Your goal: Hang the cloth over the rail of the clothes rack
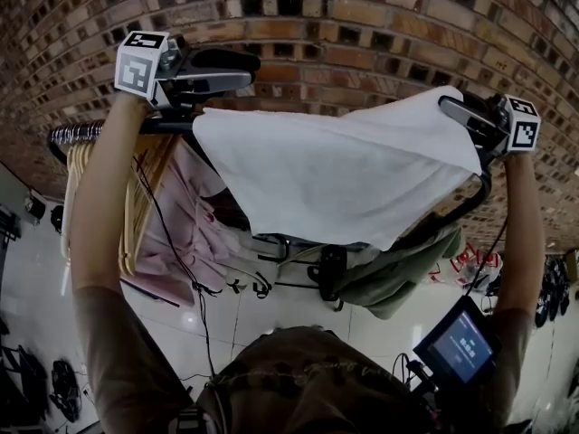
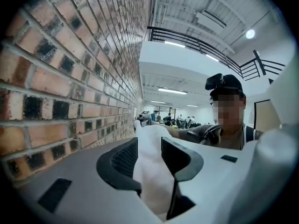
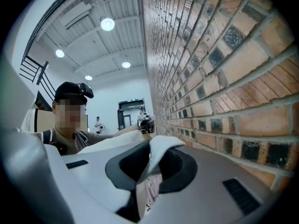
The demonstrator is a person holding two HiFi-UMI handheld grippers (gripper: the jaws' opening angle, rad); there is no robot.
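Observation:
A white cloth [image 1: 344, 174] is stretched out between my two grippers, high in front of the brick wall. In the head view my left gripper [image 1: 244, 75] is at the cloth's upper left corner and my right gripper [image 1: 452, 108] at its upper right corner. The left gripper view shows my left gripper [image 2: 149, 148] shut on a thick fold of the cloth [image 2: 152, 171]. In the right gripper view my right gripper [image 3: 150, 157] is shut on a thin edge of the cloth [image 3: 161, 143]. The dark rail [image 1: 77, 134] of the clothes rack runs below and behind the cloth, mostly hidden by it.
Wooden hangers [image 1: 136, 206] and a pink garment [image 1: 194, 224] hang from the rail's left part. A green garment [image 1: 407, 278] hangs under the cloth's right side. The brick wall [image 1: 317, 25] stands close behind. A small lit screen [image 1: 461, 346] sits at the lower right.

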